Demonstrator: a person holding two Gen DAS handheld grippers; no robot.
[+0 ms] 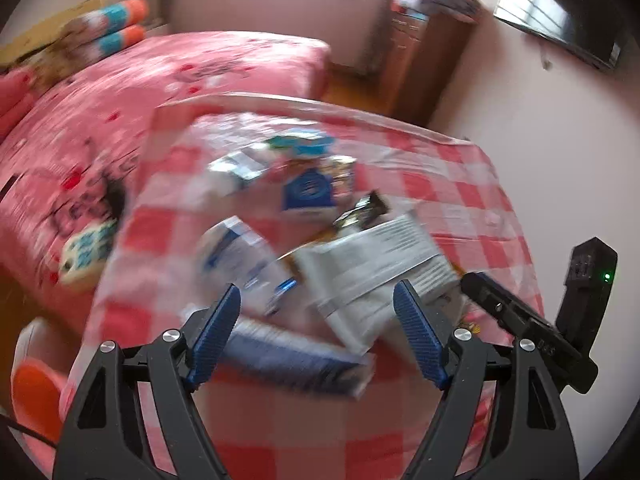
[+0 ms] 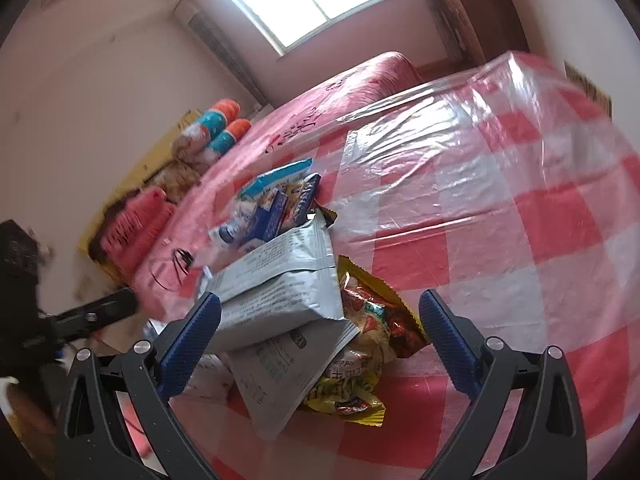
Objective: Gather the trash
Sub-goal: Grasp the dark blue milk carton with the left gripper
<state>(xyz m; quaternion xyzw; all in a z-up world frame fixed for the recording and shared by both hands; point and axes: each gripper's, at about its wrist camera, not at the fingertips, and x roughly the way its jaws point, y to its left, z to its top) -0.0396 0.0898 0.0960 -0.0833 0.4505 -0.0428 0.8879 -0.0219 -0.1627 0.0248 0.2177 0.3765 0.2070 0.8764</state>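
**Inspector A:** We are finding little legible writing. The silver foil packet [image 2: 280,276] is showing dense printed lines, too small to read; the yellow snack bag [image 2: 360,360] beneath it is carrying red lettering that we cannot make out.

**Inspector B:** We are noting the trash heaped near the table's left edge, on the red-and-white checked tablecloth [image 2: 500,220] under clear, wrinkled plastic. Blue-and-white cartons [image 2: 264,216] are lying behind the packet. To the right, the cloth is running bare to the far edge.

**Inspector A:** The right gripper [image 2: 320,312] is standing released, ribbed blue pads apart either side of the packet, not pressing it.

**Inspector B:** The left gripper [image 1: 318,304] is likewise spread wide over blurred wrappers, grasping nothing. A pink bed [image 1: 180,76] is bordering the table.
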